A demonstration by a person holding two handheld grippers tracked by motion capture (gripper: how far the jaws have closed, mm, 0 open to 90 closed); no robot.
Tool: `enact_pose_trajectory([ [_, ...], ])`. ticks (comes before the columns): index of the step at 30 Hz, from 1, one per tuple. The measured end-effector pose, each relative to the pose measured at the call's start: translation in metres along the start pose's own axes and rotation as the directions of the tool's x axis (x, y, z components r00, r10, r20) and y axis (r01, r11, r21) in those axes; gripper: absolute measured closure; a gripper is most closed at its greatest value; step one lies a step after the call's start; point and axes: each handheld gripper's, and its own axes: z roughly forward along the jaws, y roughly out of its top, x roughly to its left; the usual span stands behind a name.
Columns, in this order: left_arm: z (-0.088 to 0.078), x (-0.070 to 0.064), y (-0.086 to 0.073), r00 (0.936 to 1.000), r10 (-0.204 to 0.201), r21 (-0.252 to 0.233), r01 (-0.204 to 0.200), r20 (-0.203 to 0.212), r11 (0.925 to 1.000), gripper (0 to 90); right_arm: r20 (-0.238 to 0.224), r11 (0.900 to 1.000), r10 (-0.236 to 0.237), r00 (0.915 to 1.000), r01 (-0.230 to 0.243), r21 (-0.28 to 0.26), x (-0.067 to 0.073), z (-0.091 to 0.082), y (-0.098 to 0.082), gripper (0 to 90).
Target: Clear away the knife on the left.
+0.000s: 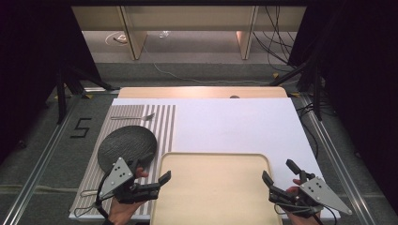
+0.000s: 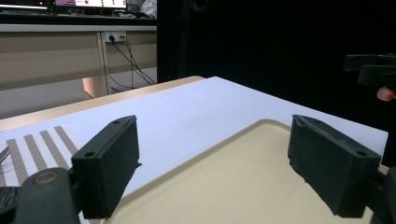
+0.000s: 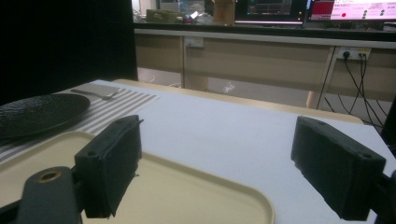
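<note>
From above, high view: a table (image 1: 234, 126) under a white sheet, seen from the person's side.
Tray: a cream tray (image 1: 216, 187) lies at 6 o'clock on the table, bare inside, its near edge cut off by the bottom of the view.
Placemat: a striped placemat (image 1: 164, 124) lies along the table's 9 o'clock side, just beside the tray.
Plate: a dark round plate (image 1: 126, 146) rests on the placemat, near the tray's far left corner.
Fork: a silver fork (image 1: 133, 117) lies on the placemat at 12 o'clock from the plate, apart from it.
Left hand-held gripper (image 1: 151, 175): held at the tray's left rim, jaws spread wide, nothing between them; one jaw over the plate's near edge, the other over the tray rim.
Right hand-held gripper (image 1: 279, 172): held at the tray's right rim, jaws spread wide and empty.

Left gripper view: two black jaws stand far apart with nothing between them.
Tray (image 2: 243, 177): below and ahead of the jaws, bare.
Placemat (image 2: 37, 147): stripes at 9 o'clock.
Other gripper: its dark tip shows at 3 o'clock.

Right gripper view: two black jaws stand far apart, holding nothing.
Tray (image 3: 187, 193): its rounded corner lies between and below the jaws.
Plate (image 3: 39, 112): at 9 o'clock, on the placemat (image 3: 114, 107).
Fork (image 3: 93, 94): just beyond the plate.
</note>
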Motion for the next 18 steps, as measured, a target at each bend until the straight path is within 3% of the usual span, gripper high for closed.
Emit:
enact_pose_trajectory([
  [10,-0.0007,0.0006,0.0006,1.0,-0.005,0.007,0.005,-0.002,1.0,16.2,-0.003,1.0,-0.003,1.0,0.003,0.0,0.0004,0.0002,-0.0001,18.1],
  [16,-0.0009,0.0015,0.0052,0.9998,0.004,0.034,-0.005,0.022,0.9994,16.2,-0.005,1.0,-0.008,1.0,0.008,0.001,0.0005,-0.0001,-0.0003,18.5],
  [18,-0.0008,0.0017,0.0072,0.9996,0.023,0.058,-0.024,0.018,0.998,16.1,-0.004,1.0,-0.007,1.0,0.007,0.004,0.0005,0.0001,-0.0004,18.6],
])
